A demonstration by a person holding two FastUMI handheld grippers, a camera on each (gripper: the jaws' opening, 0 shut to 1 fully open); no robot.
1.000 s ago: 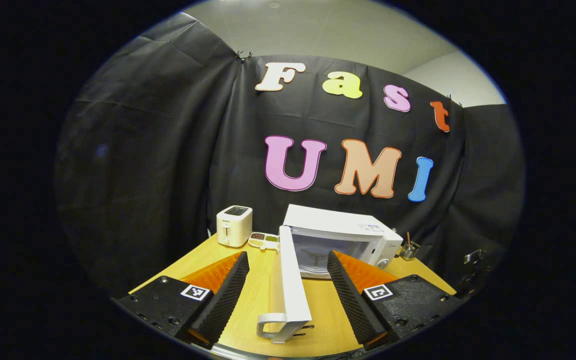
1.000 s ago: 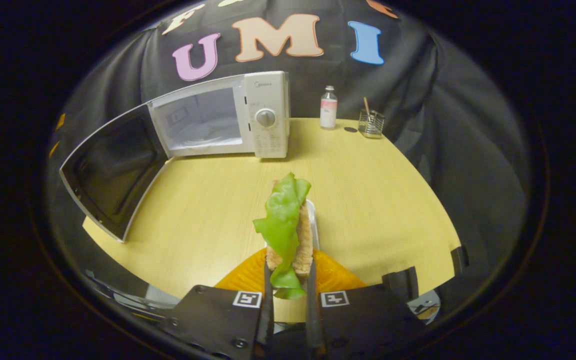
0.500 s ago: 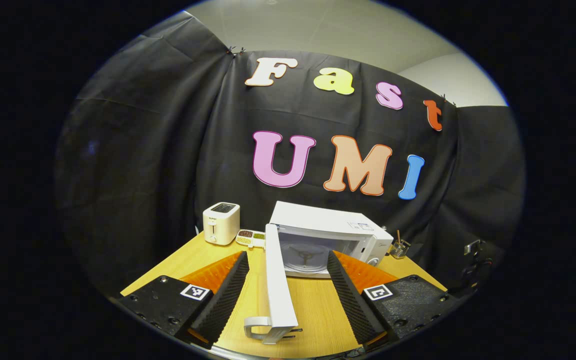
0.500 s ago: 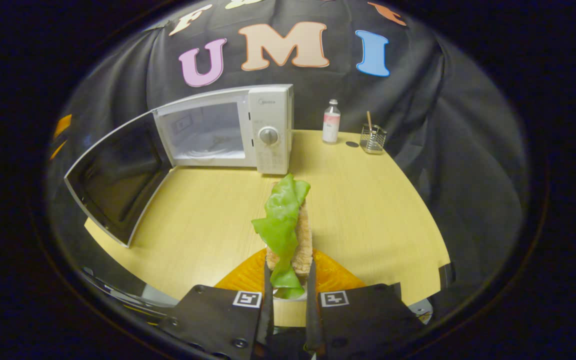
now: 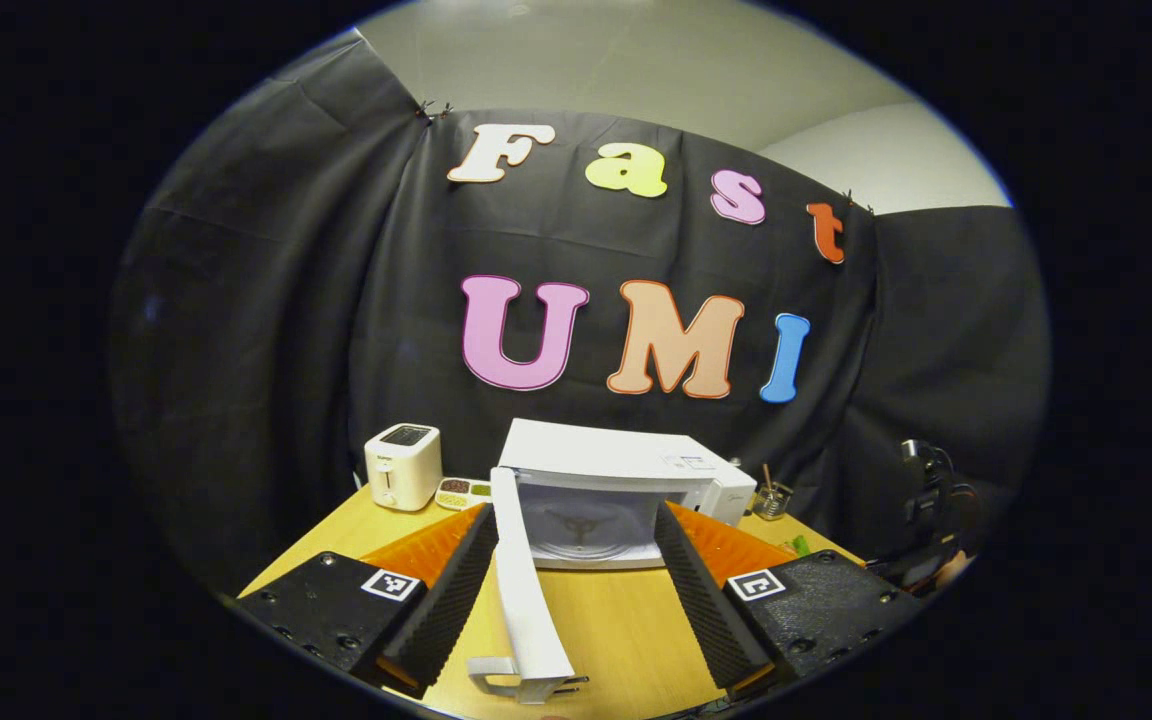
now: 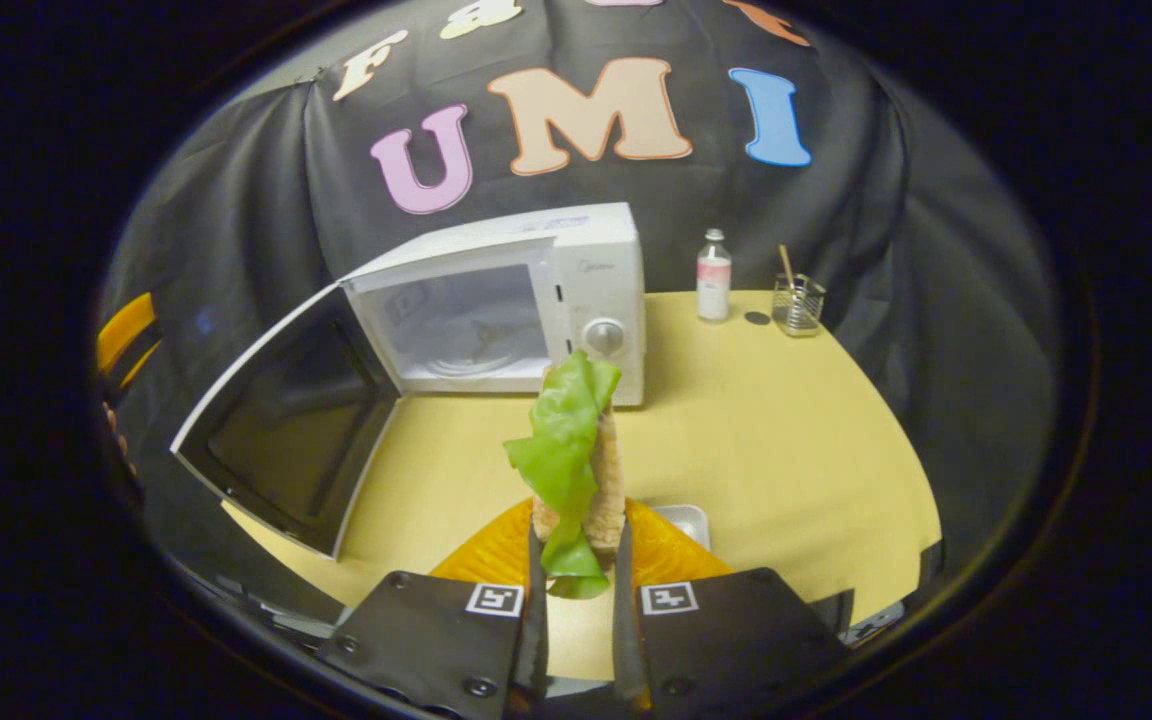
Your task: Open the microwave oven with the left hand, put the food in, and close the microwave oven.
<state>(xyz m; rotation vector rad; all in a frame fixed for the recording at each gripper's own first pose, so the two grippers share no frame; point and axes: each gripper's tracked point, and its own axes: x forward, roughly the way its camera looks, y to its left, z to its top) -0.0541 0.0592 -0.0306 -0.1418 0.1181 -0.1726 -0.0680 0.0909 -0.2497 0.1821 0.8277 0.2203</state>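
Observation:
The white microwave (image 6: 596, 270) stands at the back of the table with its door (image 6: 296, 440) swung wide open to the left. Its cavity (image 6: 466, 335) holds a glass turntable. My right gripper (image 6: 576, 545) is shut on the food, a piece of bread with green lettuce (image 6: 576, 470), held upright above the table in front of the oven. In the left gripper view the door edge (image 5: 521, 600) stands between the fingers of my left gripper (image 5: 574, 515), which is open. The door handle (image 5: 496, 680) is at the bottom, and the microwave (image 5: 616, 470) lies straight ahead.
A small white tray (image 6: 684, 520) lies on the wooden table (image 6: 786, 430) just right of my right gripper. A bottle (image 6: 713, 290) and a wire cup (image 6: 796, 305) stand at the back right. A toaster (image 5: 402, 478) and a small dish (image 5: 463, 490) sit left of the microwave.
My right gripper has risen with the food off the small tray and moved closer to the microwave's opening. My left gripper has shifted, so the door edge now sits further left between its fingers.

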